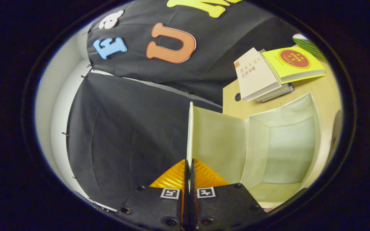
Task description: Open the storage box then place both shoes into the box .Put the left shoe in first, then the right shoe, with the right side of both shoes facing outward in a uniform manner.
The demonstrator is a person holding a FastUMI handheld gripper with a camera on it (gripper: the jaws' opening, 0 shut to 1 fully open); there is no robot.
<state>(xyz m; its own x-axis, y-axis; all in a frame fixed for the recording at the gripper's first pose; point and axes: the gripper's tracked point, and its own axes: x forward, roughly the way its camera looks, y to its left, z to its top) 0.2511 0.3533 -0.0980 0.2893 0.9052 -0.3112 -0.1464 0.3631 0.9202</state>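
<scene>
The claw [189, 166] is pinched shut on the thin edge of the box lid [189, 134]. The open box [281, 150] sits on the desk [320, 89]; books [268, 75] lie near the desk's far edge

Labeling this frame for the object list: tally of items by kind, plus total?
Storage box: 1, open, nothing inside it; the hand-held gripper is shut on its lid panel.
Books: at least 3 stacked on the wooden table beyond the box: white book, yellow book, more beneath, number unclear.
Green striped object: 1, kind unclear.
Total: at least 5.
</scene>
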